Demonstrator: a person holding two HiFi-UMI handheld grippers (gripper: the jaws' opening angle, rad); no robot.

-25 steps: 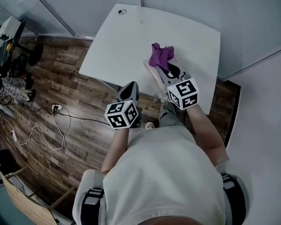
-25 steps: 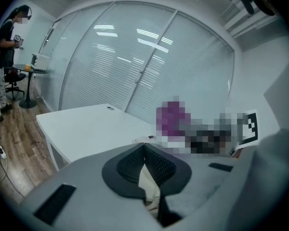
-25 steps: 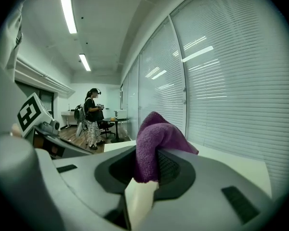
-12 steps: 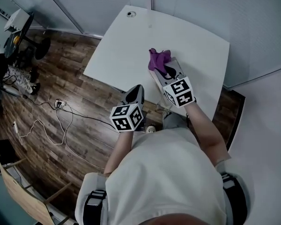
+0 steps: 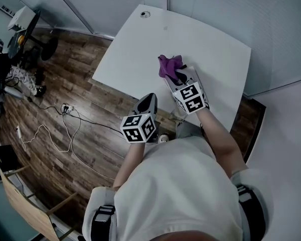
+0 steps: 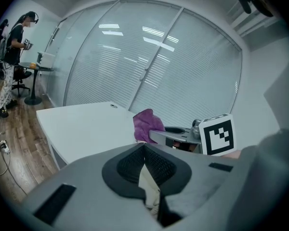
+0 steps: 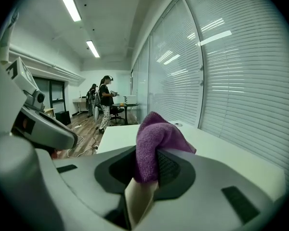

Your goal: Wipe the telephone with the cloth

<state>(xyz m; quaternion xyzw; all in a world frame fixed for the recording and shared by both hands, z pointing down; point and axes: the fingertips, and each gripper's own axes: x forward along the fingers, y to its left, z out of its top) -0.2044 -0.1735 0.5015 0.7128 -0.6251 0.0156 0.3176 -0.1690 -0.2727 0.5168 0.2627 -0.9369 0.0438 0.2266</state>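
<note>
On my left, dark wood-plank floor (image 5: 65, 84) carries loose white cables (image 5: 45, 137). My left gripper (image 5: 149, 100) hangs near the table's edge, jaws pressed together on nothing. Rightward, over the white rounded table (image 5: 135, 49), my right gripper (image 5: 179, 77) pinches the purple microfibre cloth (image 5: 168, 65). Slatted blinds behind glass (image 7: 241, 81) close the room. The marker cubes (image 5: 139, 128) bear black-and-white squares.

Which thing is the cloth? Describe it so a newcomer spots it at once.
Find the big white table beside the glass wall. Over its near side, the right gripper pinches a crumpled purple microfibre cloth, the only brightly coloured thing there.
</note>
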